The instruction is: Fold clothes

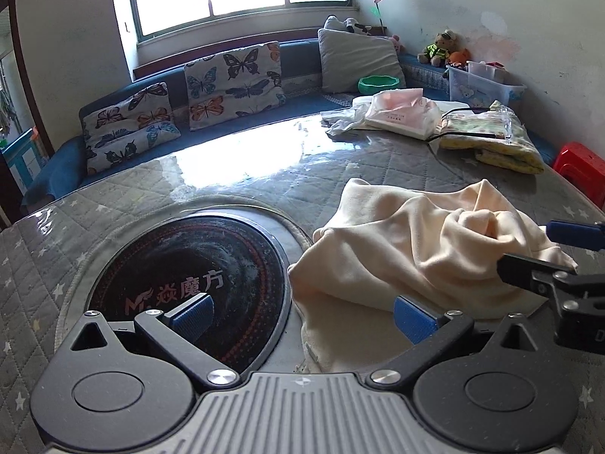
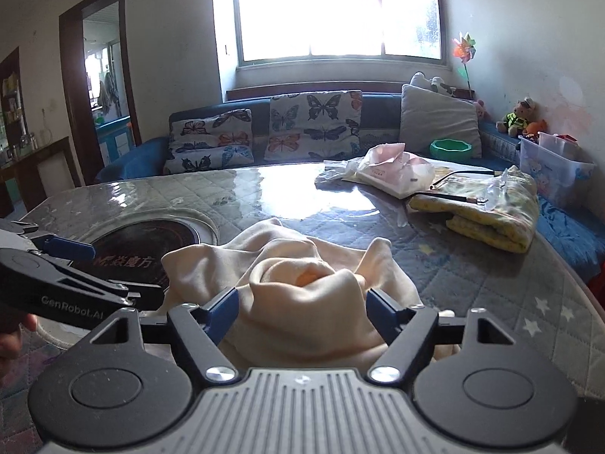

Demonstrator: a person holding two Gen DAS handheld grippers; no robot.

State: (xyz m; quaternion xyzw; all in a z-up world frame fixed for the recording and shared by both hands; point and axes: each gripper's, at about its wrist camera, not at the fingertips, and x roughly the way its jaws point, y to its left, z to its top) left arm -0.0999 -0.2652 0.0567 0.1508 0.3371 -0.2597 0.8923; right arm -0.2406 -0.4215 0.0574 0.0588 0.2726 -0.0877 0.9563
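A crumpled cream garment (image 1: pixel 423 249) lies on the quilted table top, also in the right wrist view (image 2: pixel 302 295). My left gripper (image 1: pixel 302 319) is open at the garment's left edge; its right pad (image 1: pixel 414 319) lies against the cloth and its left pad (image 1: pixel 193 316) is over the black round cooktop (image 1: pixel 189 283). My right gripper (image 2: pixel 302 314) is open with the bunched cloth between its jaws, not clamped. It also shows at the right edge of the left wrist view (image 1: pixel 537 249). The left gripper shows at the left of the right wrist view (image 2: pixel 109 272).
A folded yellow dotted cloth (image 2: pixel 487 208) with a black cable and a pink plastic-wrapped packet (image 2: pixel 393 174) lie at the table's far right. A blue sofa with butterfly cushions (image 2: pixel 310 125), a green bowl (image 2: pixel 450 147) and a clear toy box (image 2: pixel 552 174) stand behind. A red stool (image 1: pixel 578 166) is at the right.
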